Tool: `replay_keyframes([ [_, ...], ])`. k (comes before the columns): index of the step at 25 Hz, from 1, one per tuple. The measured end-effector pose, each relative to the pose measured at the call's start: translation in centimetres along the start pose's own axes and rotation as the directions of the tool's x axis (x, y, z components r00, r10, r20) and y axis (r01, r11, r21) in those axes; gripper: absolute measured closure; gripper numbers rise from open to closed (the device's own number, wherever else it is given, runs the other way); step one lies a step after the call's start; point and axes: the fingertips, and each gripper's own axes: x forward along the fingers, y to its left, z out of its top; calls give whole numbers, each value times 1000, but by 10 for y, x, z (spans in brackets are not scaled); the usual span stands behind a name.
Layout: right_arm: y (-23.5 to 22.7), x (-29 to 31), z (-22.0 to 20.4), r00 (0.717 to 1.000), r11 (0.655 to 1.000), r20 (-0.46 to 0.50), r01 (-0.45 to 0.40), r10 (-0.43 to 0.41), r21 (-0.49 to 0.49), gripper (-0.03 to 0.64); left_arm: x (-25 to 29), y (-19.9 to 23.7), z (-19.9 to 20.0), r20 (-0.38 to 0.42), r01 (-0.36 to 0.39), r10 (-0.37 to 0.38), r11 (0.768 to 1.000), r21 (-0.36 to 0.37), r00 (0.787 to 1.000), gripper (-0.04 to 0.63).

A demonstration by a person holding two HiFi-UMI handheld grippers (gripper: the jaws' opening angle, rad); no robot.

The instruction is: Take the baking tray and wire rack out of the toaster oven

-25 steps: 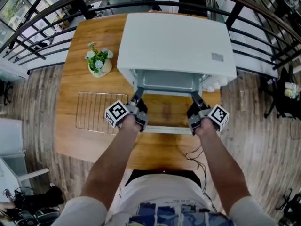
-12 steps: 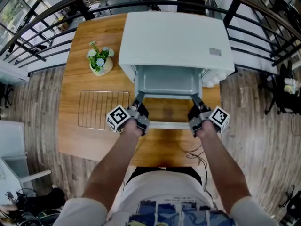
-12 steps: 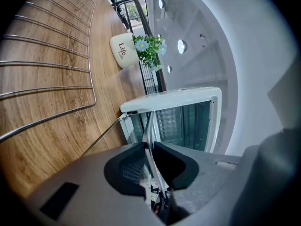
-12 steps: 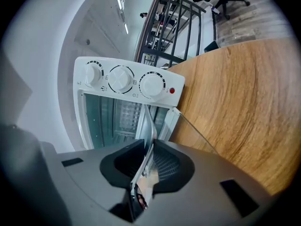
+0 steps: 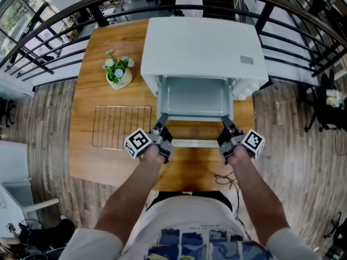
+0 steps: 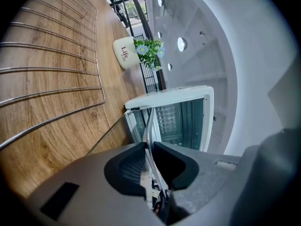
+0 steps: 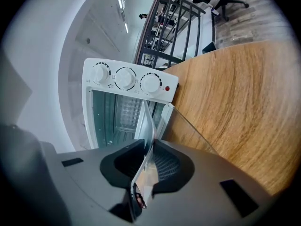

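Note:
The grey baking tray (image 5: 195, 95) sticks halfway out of the white toaster oven (image 5: 203, 45), above the open glass door (image 5: 192, 130). My left gripper (image 5: 161, 121) is shut on the tray's front left rim, my right gripper (image 5: 225, 123) on its front right rim. In the left gripper view the thin tray edge (image 6: 149, 124) is pinched between the dark pads of the left gripper (image 6: 149, 147). The right gripper view shows the same: the tray rim (image 7: 150, 121) clamped in the right gripper (image 7: 151, 150). The wire rack (image 5: 120, 126) lies flat on the table, left of the oven.
A small flower pot (image 5: 118, 72) stands on the wooden table (image 5: 97, 161) behind the rack. The oven's knobs (image 7: 124, 78) are on its right side. A black cable (image 5: 225, 177) lies near the table's front edge. Railings and a drop surround the table.
Both grippers have moved back toward the person together, and the tray has slid further out of the oven over the open door. The wire rack has stayed put.

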Motion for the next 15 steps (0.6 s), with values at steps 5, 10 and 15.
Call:
replay_keyframes([
  [5,0,-11,-8,1000,1000,0,-3,3,-3,561,-10,-1,-4,-2,2,-2,1000,-1,1000,541],
  [10,-1,-22,-15,1000,1000,5,6,-6,0,563,-24,0,-10,-11,-11,11,1000,-9,1000,541],
  [15,-4,-32,-21,1000,1000,4,16,-16,1,565,-35,0,-17,-18,-7,7,1000,-15,1000,541],
])
